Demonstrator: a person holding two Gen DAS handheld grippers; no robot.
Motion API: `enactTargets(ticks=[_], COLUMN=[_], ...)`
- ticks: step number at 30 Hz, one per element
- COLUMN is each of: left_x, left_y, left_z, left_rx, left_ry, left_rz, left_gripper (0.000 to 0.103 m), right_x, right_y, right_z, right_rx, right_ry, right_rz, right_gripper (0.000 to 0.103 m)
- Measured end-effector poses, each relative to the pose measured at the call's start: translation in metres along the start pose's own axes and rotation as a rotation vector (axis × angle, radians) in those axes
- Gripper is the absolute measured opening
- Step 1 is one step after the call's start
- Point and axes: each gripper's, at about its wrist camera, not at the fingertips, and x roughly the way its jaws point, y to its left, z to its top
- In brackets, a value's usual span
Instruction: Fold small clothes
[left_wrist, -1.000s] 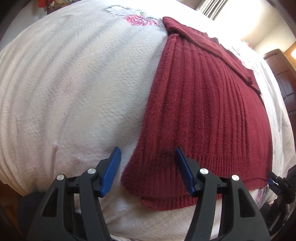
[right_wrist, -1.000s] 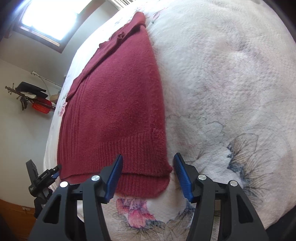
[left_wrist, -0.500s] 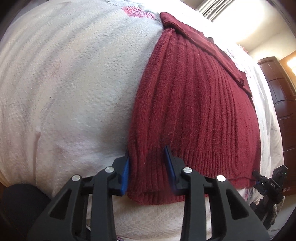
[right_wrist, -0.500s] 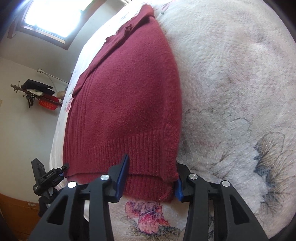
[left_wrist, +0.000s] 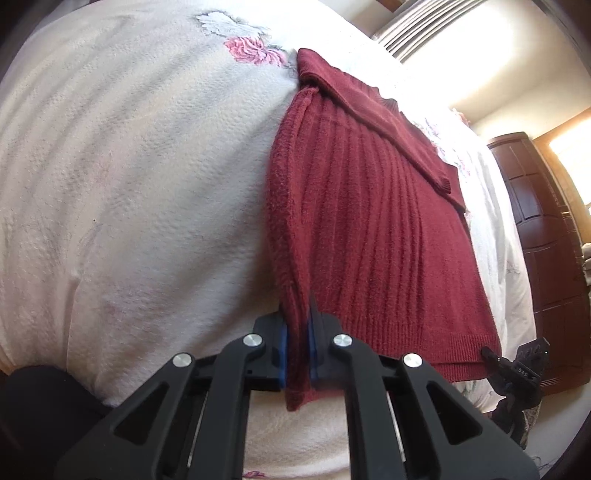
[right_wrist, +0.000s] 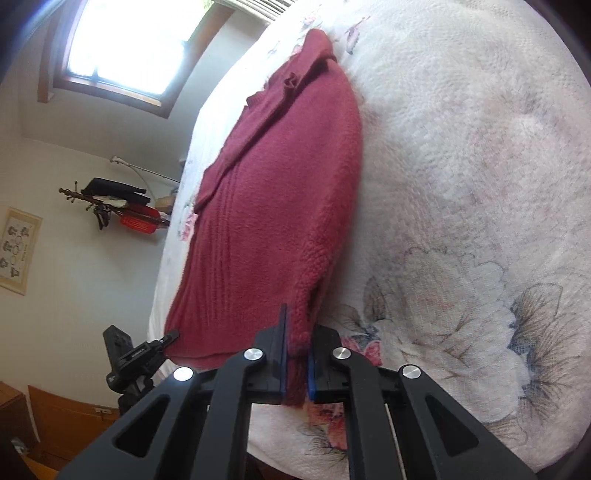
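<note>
Left gripper and right gripper each clamp a near hem corner of the red sweater, spread on the bed with sleeves already folded in; the lengthwise fold appears still undone.

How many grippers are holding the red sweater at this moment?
2. The left gripper is shut on the red sweater at its near left hem corner; the right gripper is shut on its near right hem corner. Both corners are pinched between blue pads.
</note>
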Motion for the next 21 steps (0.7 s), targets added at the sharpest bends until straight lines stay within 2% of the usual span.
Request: enactTargets(ticks=[4, 7, 13, 21], left_x=[-0.010, -0.013, 0.002, 0.044], left_y=[-0.009, -0.016, -0.023, -0.021], left_z=[0.017, 0.034, 0.072, 0.119], left_rx=[-0.002, 0.011, 0.021, 0.008], left_ry=[-0.038, -0.068, -0.102, -0.078], left_rz=[-0.051, -0.048, -0.012, 0.056], left_gripper=[0.006, 0.006, 0.006, 0.006], right_x=[-0.006, -0.012, -0.004, 0.027], right_y=[0.009, 0.015, 0.023, 0.008], right_z=[0.018, 0.039, 0.081, 0.127], right_rx=[0.024, 0.028, 0.040, 0.110], right_ry=[-0.020, -0.039, -0.043, -0.010], right_rz=[0.086, 0.109, 0.081, 0.039], right_gripper=[0.007, 0.007, 0.007, 0.007])
